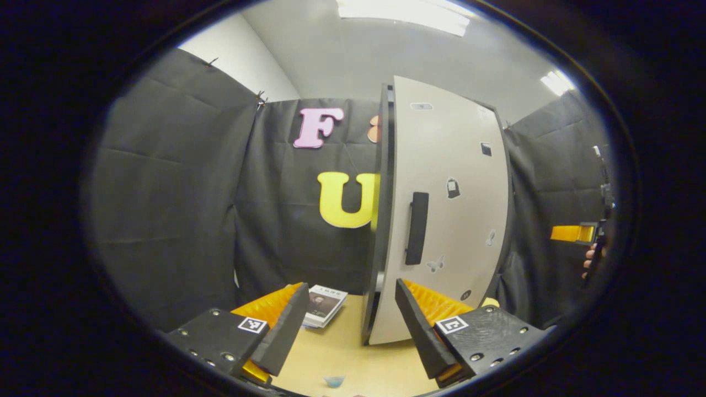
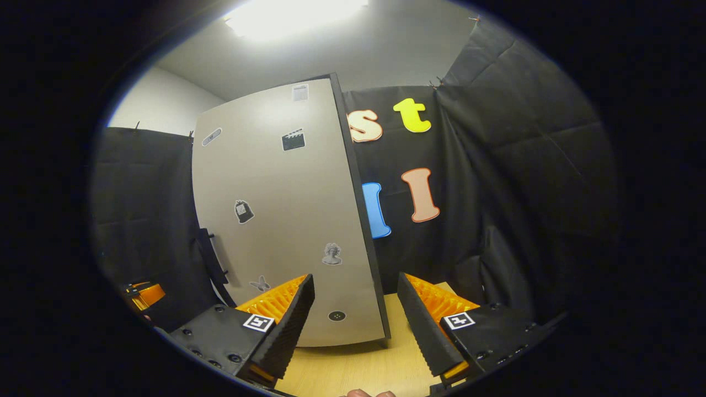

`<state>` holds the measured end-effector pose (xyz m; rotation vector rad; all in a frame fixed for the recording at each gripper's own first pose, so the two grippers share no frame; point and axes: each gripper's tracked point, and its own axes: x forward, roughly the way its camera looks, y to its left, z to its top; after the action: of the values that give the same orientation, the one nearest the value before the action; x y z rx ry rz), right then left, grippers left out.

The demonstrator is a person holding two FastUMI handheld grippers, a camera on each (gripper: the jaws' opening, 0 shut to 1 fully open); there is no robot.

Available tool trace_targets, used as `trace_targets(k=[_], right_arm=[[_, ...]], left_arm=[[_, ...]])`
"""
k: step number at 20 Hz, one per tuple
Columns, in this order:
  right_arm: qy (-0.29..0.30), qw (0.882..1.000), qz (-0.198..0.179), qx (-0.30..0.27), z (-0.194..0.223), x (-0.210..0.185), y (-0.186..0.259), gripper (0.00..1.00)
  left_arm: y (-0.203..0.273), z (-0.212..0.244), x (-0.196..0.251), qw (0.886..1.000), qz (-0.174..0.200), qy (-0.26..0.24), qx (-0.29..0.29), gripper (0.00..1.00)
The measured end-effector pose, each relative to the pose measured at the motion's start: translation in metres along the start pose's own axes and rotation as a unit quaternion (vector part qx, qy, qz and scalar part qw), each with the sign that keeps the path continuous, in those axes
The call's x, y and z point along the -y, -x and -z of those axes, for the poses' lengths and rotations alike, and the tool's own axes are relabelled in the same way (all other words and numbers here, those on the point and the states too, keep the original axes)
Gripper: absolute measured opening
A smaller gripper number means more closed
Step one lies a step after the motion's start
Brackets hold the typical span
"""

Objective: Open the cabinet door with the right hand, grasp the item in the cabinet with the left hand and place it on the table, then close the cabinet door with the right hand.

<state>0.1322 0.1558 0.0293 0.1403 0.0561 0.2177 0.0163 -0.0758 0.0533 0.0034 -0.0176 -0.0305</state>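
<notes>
Standing upright on the table (image 1: 353,358), the cabinet (image 1: 447,209) presents its door (image 2: 287,220) shut, or very nearly so; the frames show no opening into the interior. The item to be retrieved cannot be located: it is judged to lie inside, behind the door.

The handle (image 1: 417,227) is a dark bar with its long axis vertical, mounted near one vertical edge of the door. In the right gripper view that edge is the left one, so the handle (image 2: 211,260) lies to the left of and above the right gripper (image 2: 356,309), well off its centreline. The right gripper faces the opposite, lower corner of the door, with its jaws spread apart and empty.

The left gripper (image 1: 353,314) also has its jaws apart and holds nothing. The handle lies just right of its centreline, so this tool is better lined up with the bar, though the task assigns the door to the right hand.

Judgement: the opening step is not yet done. The right gripper would need to shift left and upward and straddle the vertical bar with one finger on each side.

A book (image 1: 325,305) lies flat on the table beyond the left gripper, beside the cabinet.
</notes>
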Motion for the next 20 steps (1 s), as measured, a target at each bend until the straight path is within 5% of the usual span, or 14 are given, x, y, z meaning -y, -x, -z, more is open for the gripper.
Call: trace_targets(k=[9, 20], right_arm=[[-0.012, 0.998, 0.052, -0.023, 0.025, -0.018, -0.009, 0.96], [-0.021, 0.996, 0.092, -0.005, 0.018, -0.013, 0.001, 0.96]], left_arm=[[-0.043, 0.015, -0.023, 0.999, 0.050, 0.001, -0.009, 0.95], [-0.076, 0.025, -0.030, 0.997, 0.070, 0.026, -0.014, 0.95]])
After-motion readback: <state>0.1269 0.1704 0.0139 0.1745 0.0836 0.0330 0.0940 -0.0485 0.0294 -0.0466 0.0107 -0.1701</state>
